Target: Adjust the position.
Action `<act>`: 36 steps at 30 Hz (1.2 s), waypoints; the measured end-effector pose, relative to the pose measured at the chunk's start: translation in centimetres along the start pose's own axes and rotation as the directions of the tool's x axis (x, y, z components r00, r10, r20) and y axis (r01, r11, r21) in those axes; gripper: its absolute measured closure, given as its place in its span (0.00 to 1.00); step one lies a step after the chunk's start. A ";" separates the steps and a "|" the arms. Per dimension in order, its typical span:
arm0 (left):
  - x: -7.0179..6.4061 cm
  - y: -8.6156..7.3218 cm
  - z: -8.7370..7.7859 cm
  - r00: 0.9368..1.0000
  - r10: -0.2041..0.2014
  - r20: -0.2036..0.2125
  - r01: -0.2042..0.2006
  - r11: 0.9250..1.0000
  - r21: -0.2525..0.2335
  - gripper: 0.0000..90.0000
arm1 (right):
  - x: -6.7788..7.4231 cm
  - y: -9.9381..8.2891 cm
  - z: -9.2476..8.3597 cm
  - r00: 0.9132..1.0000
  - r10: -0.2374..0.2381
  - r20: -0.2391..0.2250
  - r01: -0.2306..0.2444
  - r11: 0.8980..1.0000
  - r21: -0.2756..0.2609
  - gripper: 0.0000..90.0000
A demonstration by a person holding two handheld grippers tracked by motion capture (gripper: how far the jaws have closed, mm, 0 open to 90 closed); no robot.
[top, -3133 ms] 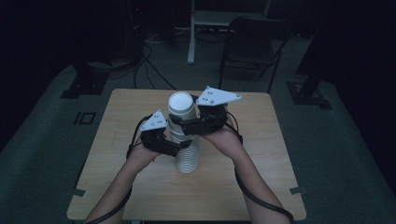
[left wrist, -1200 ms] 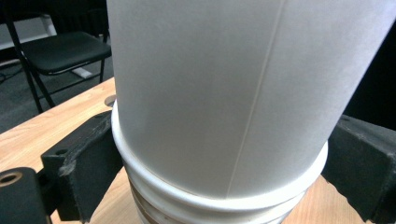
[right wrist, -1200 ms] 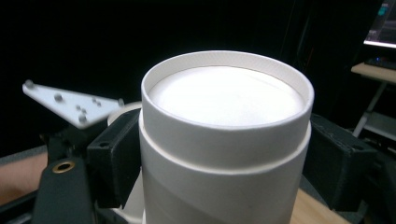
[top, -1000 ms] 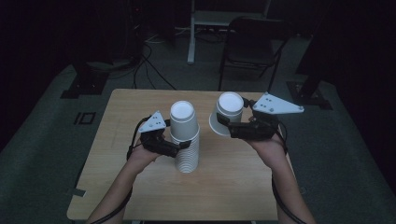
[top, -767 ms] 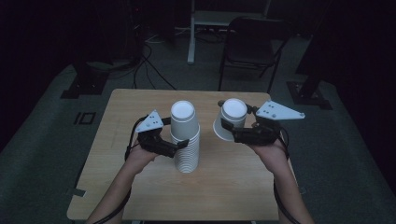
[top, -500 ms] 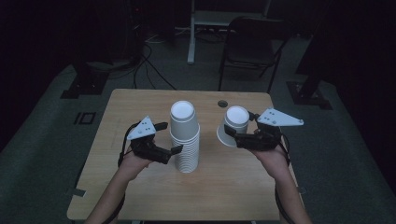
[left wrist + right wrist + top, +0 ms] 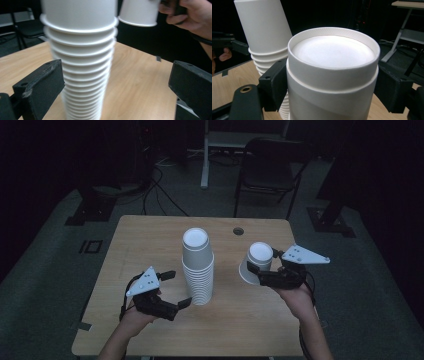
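Tall stack of white paper cups, upturned, mid-surface. Right gripper, right of the stack, fingers clamped on a raised, inverted paper cup; its own view reveals the ridged base rim. Left gripper, left of the stack, fingers spread apart.

cup stack mid-table, chair behind

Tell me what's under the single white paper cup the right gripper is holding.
Bare wooden table lies below the upside-down white paper cup, clamped by the right gripper. The cup's inside is hidden.
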State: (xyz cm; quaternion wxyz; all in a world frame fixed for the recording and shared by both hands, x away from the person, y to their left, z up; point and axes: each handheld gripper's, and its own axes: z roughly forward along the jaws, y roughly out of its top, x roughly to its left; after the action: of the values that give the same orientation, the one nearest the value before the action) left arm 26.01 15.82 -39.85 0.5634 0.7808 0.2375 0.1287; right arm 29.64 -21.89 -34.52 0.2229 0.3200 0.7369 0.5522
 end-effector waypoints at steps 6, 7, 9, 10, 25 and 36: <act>-1.8 0.1 1.6 0.997 0.028 0.071 -0.028 1.000 -0.010 0.04 | 0.1 -0.7 -0.2 1.000 0.007 0.000 -0.007 1.000 0.003 0.23; -2.1 0.3 2.0 0.996 0.036 0.080 -0.036 0.999 -0.006 0.04 | 0.1 -0.7 -0.3 1.000 0.006 0.001 -0.006 1.000 0.002 0.23; -2.7 0.5 2.7 0.993 0.044 0.110 -0.044 0.999 0.005 0.04 | 0.2 -0.8 -0.4 1.000 0.010 -0.002 -0.010 1.000 0.002 0.23; -2.9 0.6 3.1 0.992 0.044 0.116 -0.045 0.999 0.007 0.04 | 0.1 -0.9 -0.5 1.000 0.012 -0.002 -0.012 1.000 0.002 0.23; -5.9 2.1 8.7 0.970 0.078 0.232 -0.093 0.994 0.056 0.05 | -0.2 -0.7 -1.5 1.000 0.017 -0.002 -0.017 1.000 -0.004 0.23; -6.6 2.4 12.4 0.958 0.012 0.286 -0.026 0.999 0.046 0.06 | 0.5 0.5 -2.6 1.000 -0.008 -0.010 0.008 0.999 -0.031 0.23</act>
State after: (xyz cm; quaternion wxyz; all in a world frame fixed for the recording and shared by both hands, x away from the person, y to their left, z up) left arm 26.75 1.63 -41.24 0.5713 0.8069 0.1494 0.0143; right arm 27.64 -23.13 -33.24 0.2263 0.3109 0.7306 0.5642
